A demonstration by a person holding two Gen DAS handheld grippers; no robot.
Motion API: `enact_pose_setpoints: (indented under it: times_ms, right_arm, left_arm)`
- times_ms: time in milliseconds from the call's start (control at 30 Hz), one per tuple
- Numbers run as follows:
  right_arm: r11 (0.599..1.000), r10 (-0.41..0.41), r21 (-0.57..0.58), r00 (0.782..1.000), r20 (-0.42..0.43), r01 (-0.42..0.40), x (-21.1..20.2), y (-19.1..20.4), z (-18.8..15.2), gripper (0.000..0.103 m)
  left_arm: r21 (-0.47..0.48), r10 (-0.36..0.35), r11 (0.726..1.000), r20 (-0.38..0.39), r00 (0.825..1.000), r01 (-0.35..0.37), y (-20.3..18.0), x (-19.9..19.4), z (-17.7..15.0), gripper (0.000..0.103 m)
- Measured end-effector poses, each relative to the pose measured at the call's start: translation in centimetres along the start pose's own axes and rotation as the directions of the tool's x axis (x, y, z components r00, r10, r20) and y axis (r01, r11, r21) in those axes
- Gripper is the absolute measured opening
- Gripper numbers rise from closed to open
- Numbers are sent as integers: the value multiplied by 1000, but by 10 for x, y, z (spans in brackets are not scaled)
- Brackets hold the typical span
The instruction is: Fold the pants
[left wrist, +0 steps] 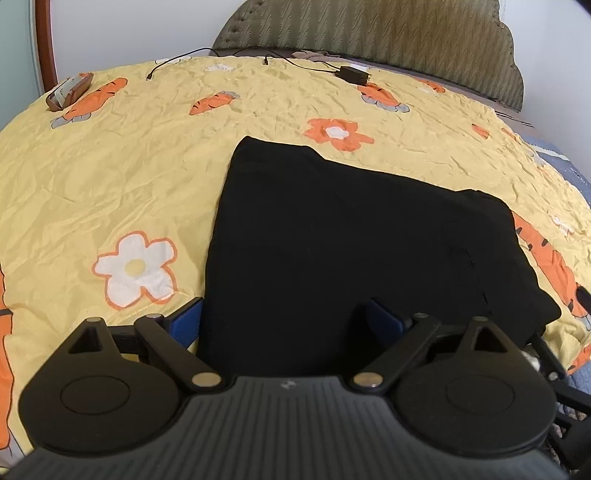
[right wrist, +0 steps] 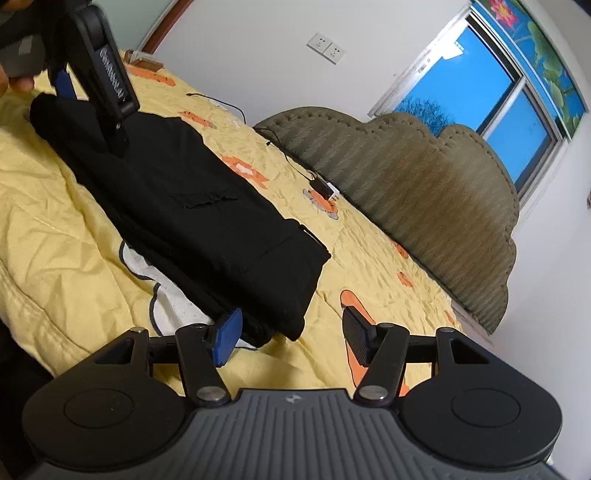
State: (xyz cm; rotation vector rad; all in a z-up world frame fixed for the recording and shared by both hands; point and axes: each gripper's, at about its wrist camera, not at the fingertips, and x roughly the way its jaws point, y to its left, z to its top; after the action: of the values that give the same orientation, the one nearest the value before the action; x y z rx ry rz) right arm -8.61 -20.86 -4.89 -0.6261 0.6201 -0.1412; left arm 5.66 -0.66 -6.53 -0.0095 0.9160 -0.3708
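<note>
Between the spread blue pads of my left hand-held gripper [left wrist: 286, 319] lies the near edge of the black pants [left wrist: 332, 236], the pads wide of the cloth on either side and pinching nothing; I judge I have it low over that end to let go of, or steady, the folded stack. Off to that gripper's right, my right hand-held gripper [right wrist: 291, 341] stands half spread and empty at the opposite end, its left pad just beside the pants' corner, its right pad over bare yellow bedspread [right wrist: 369, 266]. Ahead of both, the pants lie flat as a tidy folded rectangle on the bed, so the folding looks about done. Beyond is the padded headboard [left wrist: 369, 29].
</note>
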Motion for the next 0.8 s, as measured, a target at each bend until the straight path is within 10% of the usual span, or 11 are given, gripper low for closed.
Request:
enact_pose_setpoints:
  times_ms: [300,533,700,800]
  right_arm:
    - [976,-177,-133,984,-24,173,14,10,4,89]
    - [977,-207,-92,967,-147,195,7,-7,-2,89]
    - [961,-5,275,1000,-6,6,-17,-61,20,89]
    - [950,13,311,998,60,-31,1,-54,36,89]
  left_arm:
    - [16,17,1000,-8,1000,-17,-2,4,-2,97]
    - [32,19,999,8,1000,-20,-2,-2,-2,96]
    - [68,44,997,70,997,-48,-12,-11,3,96]
    - [77,58,995,55,997,-62,-17,-9,5,96]
